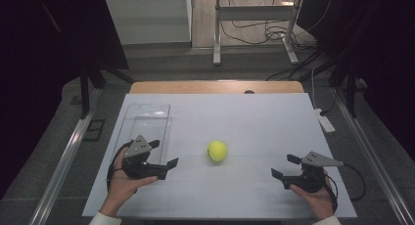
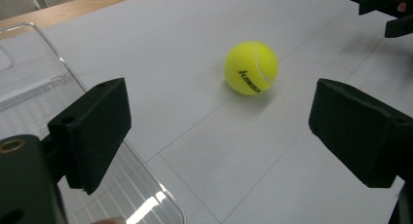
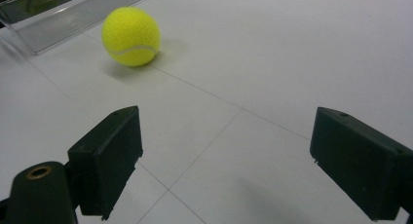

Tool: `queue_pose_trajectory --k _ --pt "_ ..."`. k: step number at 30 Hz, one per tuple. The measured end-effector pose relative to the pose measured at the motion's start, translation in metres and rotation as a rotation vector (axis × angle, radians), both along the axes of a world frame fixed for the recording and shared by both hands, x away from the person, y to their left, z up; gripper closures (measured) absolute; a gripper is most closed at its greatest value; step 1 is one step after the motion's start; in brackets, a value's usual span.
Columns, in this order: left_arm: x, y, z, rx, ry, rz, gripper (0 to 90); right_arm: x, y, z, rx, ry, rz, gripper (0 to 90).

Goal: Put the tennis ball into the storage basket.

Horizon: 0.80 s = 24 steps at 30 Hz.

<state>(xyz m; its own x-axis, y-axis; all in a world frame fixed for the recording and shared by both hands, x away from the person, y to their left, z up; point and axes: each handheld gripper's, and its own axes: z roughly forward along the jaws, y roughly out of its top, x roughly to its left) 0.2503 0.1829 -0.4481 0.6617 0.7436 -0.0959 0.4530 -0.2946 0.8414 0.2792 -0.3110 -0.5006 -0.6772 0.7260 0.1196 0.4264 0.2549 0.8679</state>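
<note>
A yellow tennis ball (image 1: 217, 150) sits on the white counter (image 1: 254, 122), near its middle, resting free with nothing touching it. Its fuzzy felt is bright and clean, crossed by a pale curved seam, and dark lettering runs across one side in the left gripper view (image 2: 251, 68). A soft shadow lies beneath it. In the right gripper view (image 3: 131, 36) the seam faces forward.

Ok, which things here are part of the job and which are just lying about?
Part of the job:
tennis ball
clear tray
left claw, open
right claw, open

Lying about:
white power strip at the table's right edge
cables on the floor beyond
</note>
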Motion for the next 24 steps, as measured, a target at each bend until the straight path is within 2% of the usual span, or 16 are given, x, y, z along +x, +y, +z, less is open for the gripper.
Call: queue_pose_trajectory --k 24 --pt "0.010 -0.020 0.006 0.020 0.009 -0.055 9.7 0.000 -0.001 -0.001 0.000 0.002 -0.005 11.6"
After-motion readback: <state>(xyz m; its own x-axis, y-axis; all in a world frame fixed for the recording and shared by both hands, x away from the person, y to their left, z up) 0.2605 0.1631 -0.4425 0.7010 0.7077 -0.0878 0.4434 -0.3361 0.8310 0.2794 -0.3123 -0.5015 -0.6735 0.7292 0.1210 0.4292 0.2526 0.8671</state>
